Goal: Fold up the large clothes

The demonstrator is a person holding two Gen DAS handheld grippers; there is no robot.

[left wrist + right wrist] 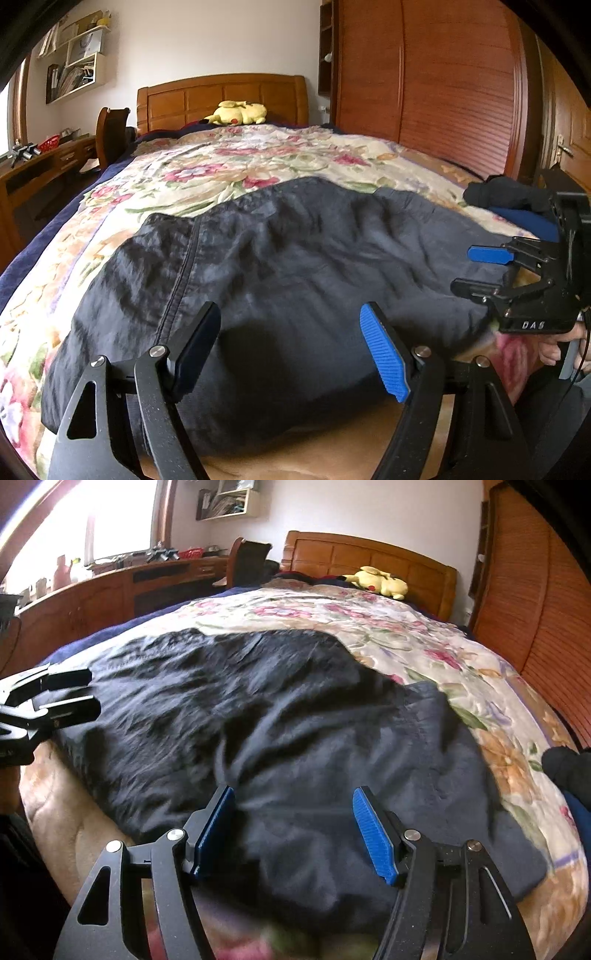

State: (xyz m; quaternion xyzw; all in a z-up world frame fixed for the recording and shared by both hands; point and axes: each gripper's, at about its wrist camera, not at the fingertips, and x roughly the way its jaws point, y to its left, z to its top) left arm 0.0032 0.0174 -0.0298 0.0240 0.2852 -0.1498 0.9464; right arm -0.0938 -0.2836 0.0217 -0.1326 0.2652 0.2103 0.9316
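Both jaws gape empty: left hand-held gripper (290,349), right hand-held gripper (293,829); bunched dark garment (295,258) near bed's (207,173) edge risks multi-layer pinches.

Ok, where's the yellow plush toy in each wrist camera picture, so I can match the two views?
Left wrist view: the yellow plush toy lies at top centre, against the wooden headboard, at the far end of the bed.
Right wrist view: the yellow plush toy lies upper right of centre, against the headboard.
Shared landmark: the dark garment spread on the floral bedspread, below the toy in both pictures.
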